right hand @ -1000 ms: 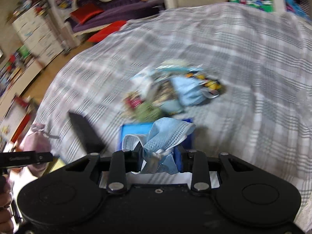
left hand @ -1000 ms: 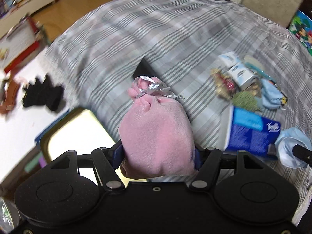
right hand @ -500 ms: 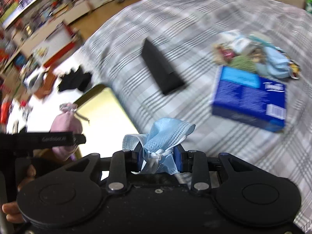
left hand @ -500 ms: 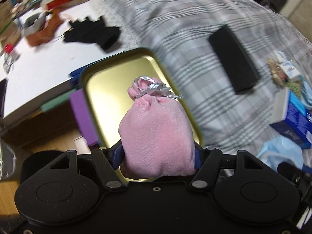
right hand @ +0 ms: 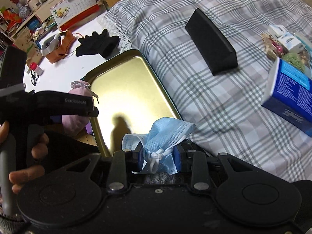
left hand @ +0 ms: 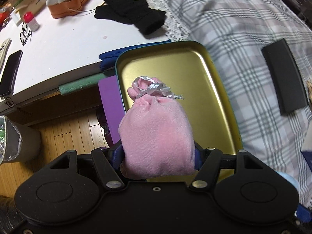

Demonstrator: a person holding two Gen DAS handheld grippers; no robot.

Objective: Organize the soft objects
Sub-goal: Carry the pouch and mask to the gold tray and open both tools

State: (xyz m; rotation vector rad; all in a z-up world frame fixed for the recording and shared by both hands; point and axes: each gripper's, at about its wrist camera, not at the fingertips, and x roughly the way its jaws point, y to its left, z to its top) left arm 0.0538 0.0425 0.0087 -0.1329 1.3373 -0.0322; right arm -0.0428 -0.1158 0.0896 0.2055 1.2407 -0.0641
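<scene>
pouch [left hand: 156, 138] pinched lengthwise in left fingers, tied end forward; right fingers pinch mask [right hand: 165, 134].

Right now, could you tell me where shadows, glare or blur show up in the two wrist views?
Right wrist view: a dark shadow falls on the gold tray beside a bright glare patch, and the blue box at the frame edge looks smeared. Left wrist view: the pink pouch is sharp, the black glove slightly soft, and the fisheye bends the white table edge.
</scene>
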